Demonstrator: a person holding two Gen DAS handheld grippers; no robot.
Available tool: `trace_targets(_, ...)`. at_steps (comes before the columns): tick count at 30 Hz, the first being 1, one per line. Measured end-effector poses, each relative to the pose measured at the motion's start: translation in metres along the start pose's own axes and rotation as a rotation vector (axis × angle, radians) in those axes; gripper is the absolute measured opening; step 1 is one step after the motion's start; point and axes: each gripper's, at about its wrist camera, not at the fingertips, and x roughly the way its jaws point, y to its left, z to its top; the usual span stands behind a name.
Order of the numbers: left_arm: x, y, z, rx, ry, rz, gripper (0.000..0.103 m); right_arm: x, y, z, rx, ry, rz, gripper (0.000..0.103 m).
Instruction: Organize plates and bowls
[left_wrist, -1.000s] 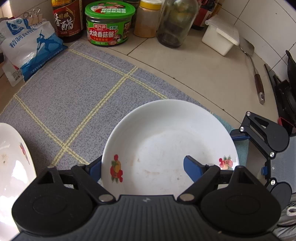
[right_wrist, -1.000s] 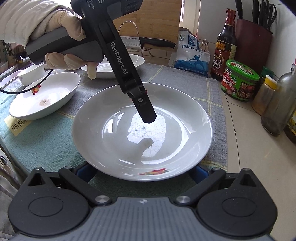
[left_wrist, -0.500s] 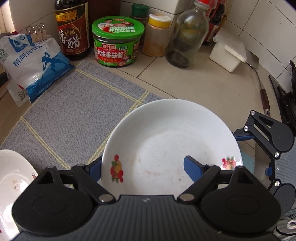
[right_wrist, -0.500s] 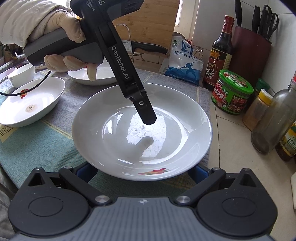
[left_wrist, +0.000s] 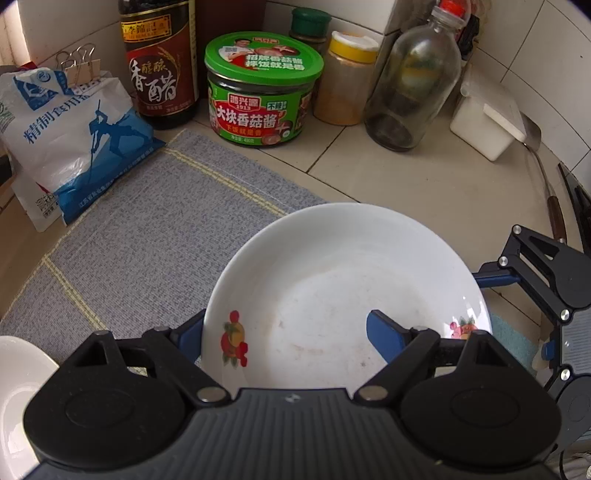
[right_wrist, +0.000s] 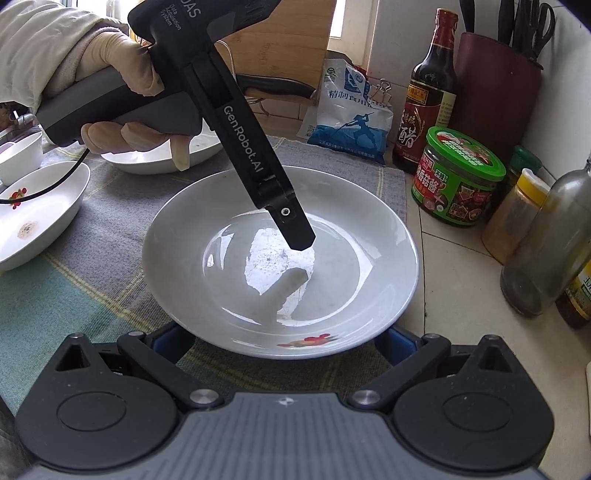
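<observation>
Two grippers carry one white plate over the grey cloth.

The left gripper (left_wrist: 284, 332) grasps the plate (left_wrist: 343, 280) across its rim, one blue finger (left_wrist: 384, 336) inside and one outside below. The right gripper (right_wrist: 280, 343) has its fingers under the opposite rim; I cannot tell whether they press it. I think two hands share the weight so the shallow plate stays level near the mushroom sauce jar (left_wrist: 260, 88).

Tiled tabletop (left_wrist: 424, 177), beige. Grey checked cloth (left_wrist: 155, 229) covers its left part. Along the far wall: salt bag (left_wrist: 74, 140), vinegar bottle (left_wrist: 160, 62), green-lidded jar (left_wrist: 258, 92), yellow-capped jar (left_wrist: 345, 85), glass bottle (left_wrist: 413, 85), white box (left_wrist: 484, 125) far right.
</observation>
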Motion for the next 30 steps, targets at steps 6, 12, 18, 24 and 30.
trace_targets(6, 0.001, 0.002, 0.001, -0.003, -0.008, 0.0, 0.088, 0.002, -0.002, 0.0, 0.013, -0.001, -0.001, 0.103)
trace_targets(12, -0.006, -0.003, -0.001, 0.005, -0.013, 0.023, 0.09, -0.002, -0.002, -0.002, 0.019, -0.002, 0.003, 0.103)
trace_targets(18, -0.033, -0.011, -0.01, -0.02, -0.054, 0.062, 0.091, -0.02, -0.005, -0.006, 0.085, -0.01, -0.006, 0.103)
trace_targets(24, -0.073, -0.03, -0.036, -0.07, -0.142, 0.111, 0.093, -0.046, 0.002, -0.009, 0.134, -0.029, -0.051, 0.103)
trace_targets(30, -0.102, -0.064, -0.074, -0.069, -0.222, 0.206, 0.094, -0.066, 0.02, -0.009, 0.117, -0.066, -0.078, 0.103)
